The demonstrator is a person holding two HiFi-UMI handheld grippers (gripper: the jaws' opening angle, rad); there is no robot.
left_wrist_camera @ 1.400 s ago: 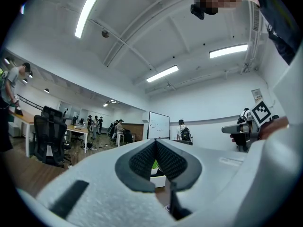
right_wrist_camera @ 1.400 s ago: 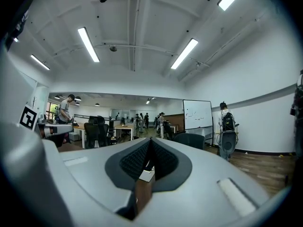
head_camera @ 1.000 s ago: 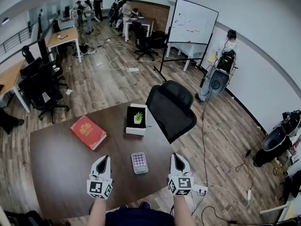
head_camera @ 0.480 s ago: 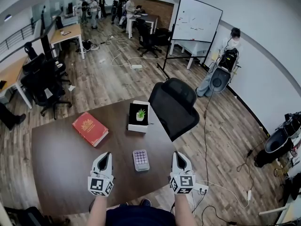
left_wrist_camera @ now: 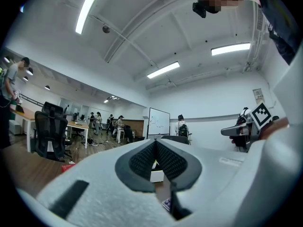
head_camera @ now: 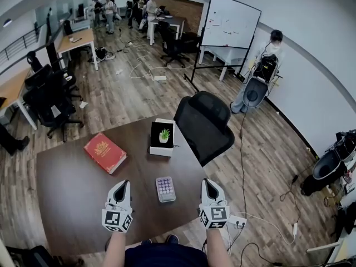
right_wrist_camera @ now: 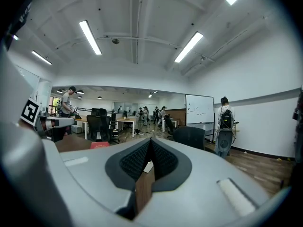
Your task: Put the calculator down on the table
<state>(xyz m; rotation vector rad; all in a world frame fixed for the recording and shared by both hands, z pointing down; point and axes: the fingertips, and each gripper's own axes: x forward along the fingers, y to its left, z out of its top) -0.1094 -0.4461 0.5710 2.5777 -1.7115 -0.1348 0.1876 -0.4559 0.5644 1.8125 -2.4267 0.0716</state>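
One calculator (head_camera: 165,189), small with lilac keys, lay flat on the dark brown worktop (head_camera: 72,193), close to its near edge. It sat between my two grippers and a little ahead of them, touching neither. Nothing else rested against it.

My left gripper (head_camera: 122,184) hung to the calculator's left, pointing away from me across the worktop. In the left gripper view its jaws (left_wrist_camera: 155,142) met at the tips, with nothing held between them. My right gripper (head_camera: 208,182) sat on the other side, just past the worktop's right edge, pointing the same way. The right gripper view showed its jaws (right_wrist_camera: 150,141) pressed together too, and equally empty. Each gripper carried its marker cube at the back, near my forearms.

Further out on the worktop, past the calculator, stood a white box (head_camera: 160,149) with a dark inside and a small green plant (head_camera: 164,136) in it. A red book (head_camera: 104,153) lay flat to the left of that box, well apart from the calculator.

A black office chair (head_camera: 204,125) stood at the far right corner of the worktop. Beyond it I could see wooden flooring, a whiteboard (head_camera: 230,24) on a stand, and a person with a backpack (head_camera: 267,65) by the white wall. More desks and several people filled the far end of the room. A white power strip (head_camera: 238,222) lay on the floor near my right gripper.
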